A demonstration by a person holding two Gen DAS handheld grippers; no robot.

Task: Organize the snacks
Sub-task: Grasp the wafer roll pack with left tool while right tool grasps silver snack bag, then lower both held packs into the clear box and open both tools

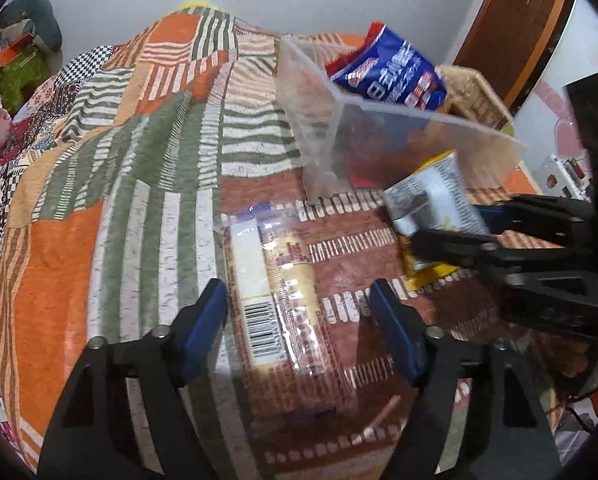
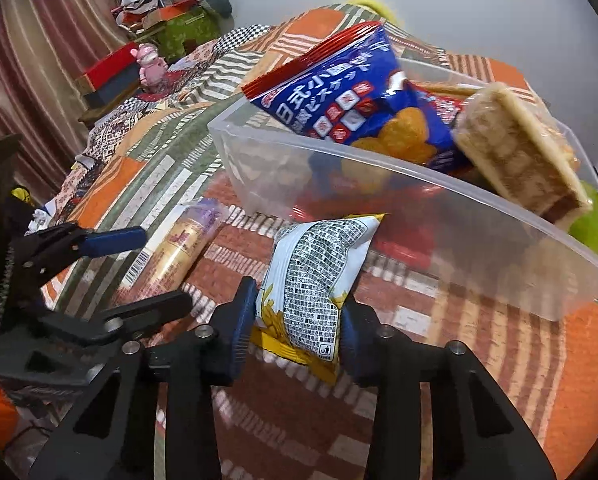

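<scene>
Crinkly yellow-and-white snack pouch (image 2: 319, 280) sits squeezed between the right gripper (image 2: 295, 320) pads, pressed against the clear plastic bin (image 2: 439, 216) front wall. Left of the bin, a long cellophane biscuit sleeve (image 1: 277, 280) lies flat on the patchwork cloth (image 1: 111, 208), between the left gripper (image 1: 299, 332) fingers, which stand apart, untouching. Both grippers tilt steeply downward. Inside the bin: a glossy blue packet (image 2: 351, 100).

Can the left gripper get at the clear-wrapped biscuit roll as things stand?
Probably yes. The left gripper is open and already straddles the biscuit roll, nothing lying on it. The right gripper is busy beside it, shut on the yellow snack packet.
</scene>
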